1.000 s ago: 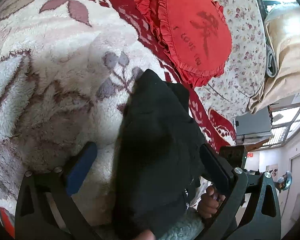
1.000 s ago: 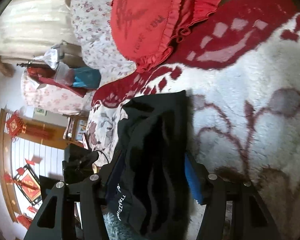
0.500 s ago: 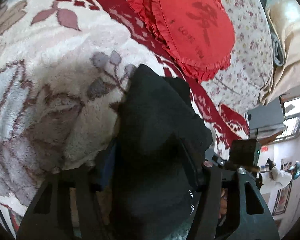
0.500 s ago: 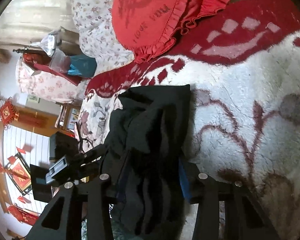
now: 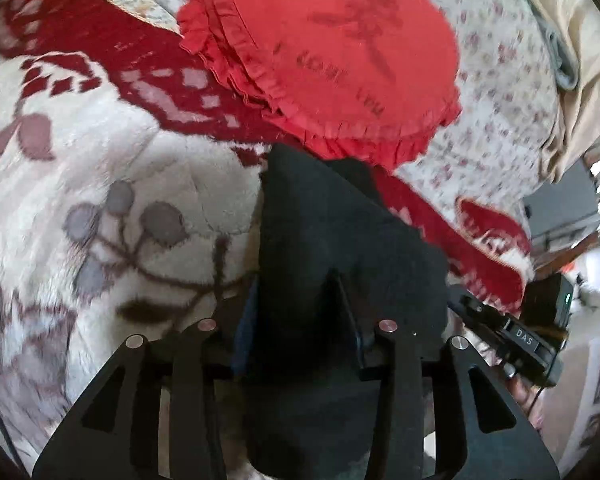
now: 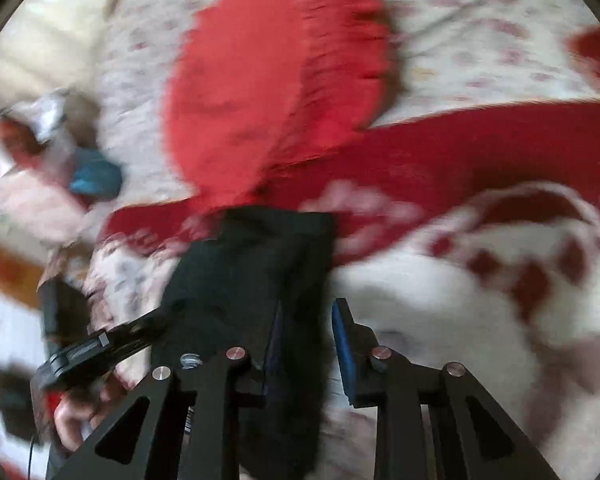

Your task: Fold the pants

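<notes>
Left wrist view showed the left tongs (image 5: 300,320) clamped on a thick bunch of the black pants (image 5: 340,248), w/ the far end of the cloth reaching toward 12 o'clock, up to the frilled edge of the red cushion (image 5: 324,52). Right wrist view, badly blurred, showed the right tongs (image 6: 304,340) pinched on another bunch of the same pants (image 6: 256,276), blue pads tight against the fabric. Pants hung between both tools over the fleece blanket (image 5: 112,184) on the bed. Risks, as I judged them: grips held bunched layers, not clean edges, so one layer could slip out and spoil the fold; the far end might snag or drag the cushion; fast motion, judging by blur, could leave the fold crooked.
</notes>
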A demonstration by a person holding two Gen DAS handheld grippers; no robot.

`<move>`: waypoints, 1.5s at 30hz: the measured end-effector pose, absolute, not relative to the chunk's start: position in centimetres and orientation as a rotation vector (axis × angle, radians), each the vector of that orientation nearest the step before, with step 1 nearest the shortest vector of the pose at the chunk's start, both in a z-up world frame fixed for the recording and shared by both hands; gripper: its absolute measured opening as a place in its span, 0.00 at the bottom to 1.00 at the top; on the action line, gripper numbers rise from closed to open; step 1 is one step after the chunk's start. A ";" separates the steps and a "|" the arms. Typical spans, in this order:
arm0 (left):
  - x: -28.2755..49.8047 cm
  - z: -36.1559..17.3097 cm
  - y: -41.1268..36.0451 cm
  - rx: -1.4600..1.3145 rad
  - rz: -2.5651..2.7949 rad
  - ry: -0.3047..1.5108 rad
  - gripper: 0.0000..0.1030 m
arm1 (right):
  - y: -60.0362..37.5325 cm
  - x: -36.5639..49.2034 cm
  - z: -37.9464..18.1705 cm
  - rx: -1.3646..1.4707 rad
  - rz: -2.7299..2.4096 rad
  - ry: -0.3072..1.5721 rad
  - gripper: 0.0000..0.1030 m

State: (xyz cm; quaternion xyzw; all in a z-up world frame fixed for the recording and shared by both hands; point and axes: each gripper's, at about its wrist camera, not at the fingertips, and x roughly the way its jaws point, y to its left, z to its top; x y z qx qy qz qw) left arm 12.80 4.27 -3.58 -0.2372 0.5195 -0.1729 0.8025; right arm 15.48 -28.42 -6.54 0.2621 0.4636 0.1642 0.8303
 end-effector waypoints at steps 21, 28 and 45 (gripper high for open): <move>0.7 -2.3 -1.6 0.053 -0.071 0.942 0.98 | -23.7 2.2 -6.6 0.448 0.274 0.891 0.24; 0.0 -1.7 -2.4 0.085 -0.116 0.907 0.98 | -23.8 2.1 -6.6 0.466 0.264 0.902 0.24; 0.1 -1.7 -2.6 0.078 -0.149 0.913 0.98 | -23.3 2.1 -6.6 0.417 0.252 0.909 0.24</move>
